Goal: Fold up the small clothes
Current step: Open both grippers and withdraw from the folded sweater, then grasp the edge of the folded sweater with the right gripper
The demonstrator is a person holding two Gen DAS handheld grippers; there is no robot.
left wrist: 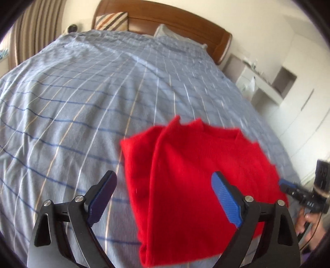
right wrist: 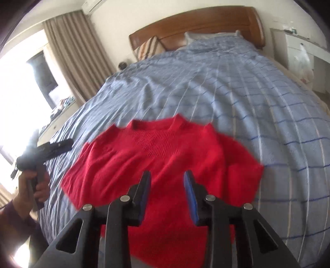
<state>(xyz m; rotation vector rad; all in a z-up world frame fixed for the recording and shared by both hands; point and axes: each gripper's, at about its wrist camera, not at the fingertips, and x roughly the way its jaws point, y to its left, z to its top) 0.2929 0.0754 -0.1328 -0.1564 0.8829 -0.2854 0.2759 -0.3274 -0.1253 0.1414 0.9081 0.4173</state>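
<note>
A small red knitted sweater lies on the blue checked bed cover, its neckline towards the headboard. Its left side looks folded in over the body. My left gripper hovers above the sweater's near left part, jaws wide apart with nothing pinched. In the right wrist view the sweater spreads out below my right gripper, whose blue pads stand partly apart with no cloth between them. Each gripper also shows at the other view's edge: the right gripper and the left gripper, held by a hand.
A wooden headboard and a striped pillow are at the far end of the bed. White cabinets stand along the right side. Curtains and a bright window are on the left.
</note>
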